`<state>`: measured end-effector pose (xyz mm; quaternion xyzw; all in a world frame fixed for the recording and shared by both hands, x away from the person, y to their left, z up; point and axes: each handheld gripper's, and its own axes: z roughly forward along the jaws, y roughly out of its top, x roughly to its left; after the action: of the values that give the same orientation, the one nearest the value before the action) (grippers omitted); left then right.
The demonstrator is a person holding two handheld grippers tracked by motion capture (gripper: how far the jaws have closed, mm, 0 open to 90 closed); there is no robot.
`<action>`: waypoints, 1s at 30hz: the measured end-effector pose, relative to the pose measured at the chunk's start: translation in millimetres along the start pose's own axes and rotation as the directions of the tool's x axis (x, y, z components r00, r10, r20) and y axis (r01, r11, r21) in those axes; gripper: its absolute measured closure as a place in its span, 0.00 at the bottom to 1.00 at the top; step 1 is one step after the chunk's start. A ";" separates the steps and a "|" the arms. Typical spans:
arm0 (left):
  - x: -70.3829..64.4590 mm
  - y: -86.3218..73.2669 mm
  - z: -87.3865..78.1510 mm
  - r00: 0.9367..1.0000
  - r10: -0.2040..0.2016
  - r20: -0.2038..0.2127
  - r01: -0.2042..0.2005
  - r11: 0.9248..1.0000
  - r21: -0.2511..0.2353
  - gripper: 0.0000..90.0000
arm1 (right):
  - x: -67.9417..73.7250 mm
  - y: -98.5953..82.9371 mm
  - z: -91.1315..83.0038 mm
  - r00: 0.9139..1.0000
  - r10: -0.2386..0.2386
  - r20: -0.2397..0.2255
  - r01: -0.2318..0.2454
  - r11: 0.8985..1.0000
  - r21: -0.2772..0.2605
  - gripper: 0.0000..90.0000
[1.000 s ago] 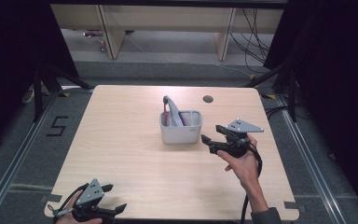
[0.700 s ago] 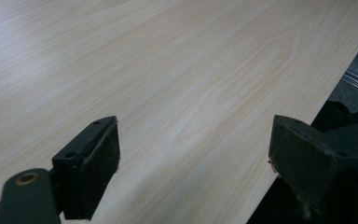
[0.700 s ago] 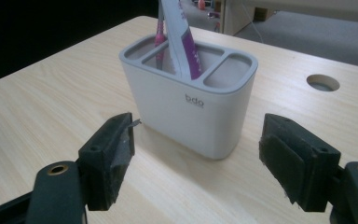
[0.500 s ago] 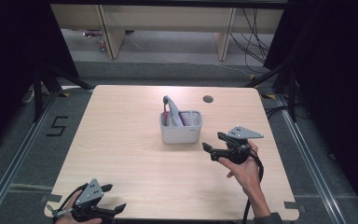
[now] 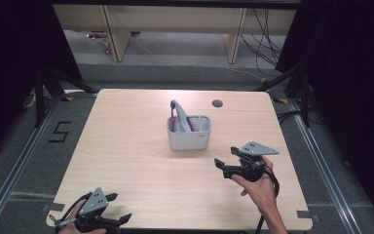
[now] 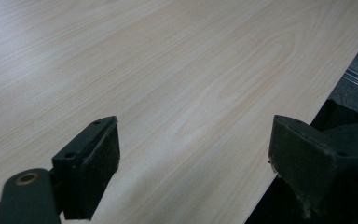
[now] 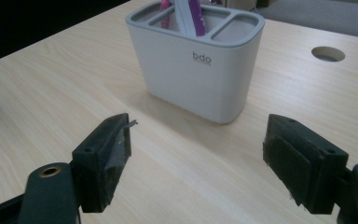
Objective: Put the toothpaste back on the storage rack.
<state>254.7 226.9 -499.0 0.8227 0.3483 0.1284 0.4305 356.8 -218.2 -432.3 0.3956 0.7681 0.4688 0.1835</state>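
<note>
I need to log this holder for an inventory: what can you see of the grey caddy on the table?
The grey caddy is a rounded, matte, plastic-looking tub with a darker rim, divided into compartments, with "bdo" printed on its side. It stands upright near the middle of the wooden table. A pink and grey item leans inside it. Neither gripper touches it.

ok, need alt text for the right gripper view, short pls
A white three-compartment holder stands on a light wood table, ahead of the right gripper, whose two black jaws are wide open and empty. A pink and a grey-purple item stick up out of the holder, and a round hole in the tabletop lies beyond it.
</note>
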 end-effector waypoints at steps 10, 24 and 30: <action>2.6 -0.1 -2.9 0.999 0.031 -0.013 -0.031 0.999 0.028 0.18 | 6.0 -14.3 -4.4 1.000 0.004 -0.007 -0.004 1.000 0.026 0.26; 2.1 -0.9 -3.6 1.000 0.024 -0.014 -0.023 0.999 0.023 0.18 | 12.1 -39.5 -7.3 1.000 -0.002 -0.004 0.003 0.997 0.072 0.22; 0.5 -1.8 -2.5 1.000 -0.002 -0.005 0.002 1.000 -0.003 0.18 | 13.6 -49.5 -13.0 1.000 0.016 -0.017 -0.014 0.996 0.083 0.22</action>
<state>252.9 229.4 -499.0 0.8213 0.3499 0.1304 0.4312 318.3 -227.4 -467.6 0.4046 0.7855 0.4413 0.1567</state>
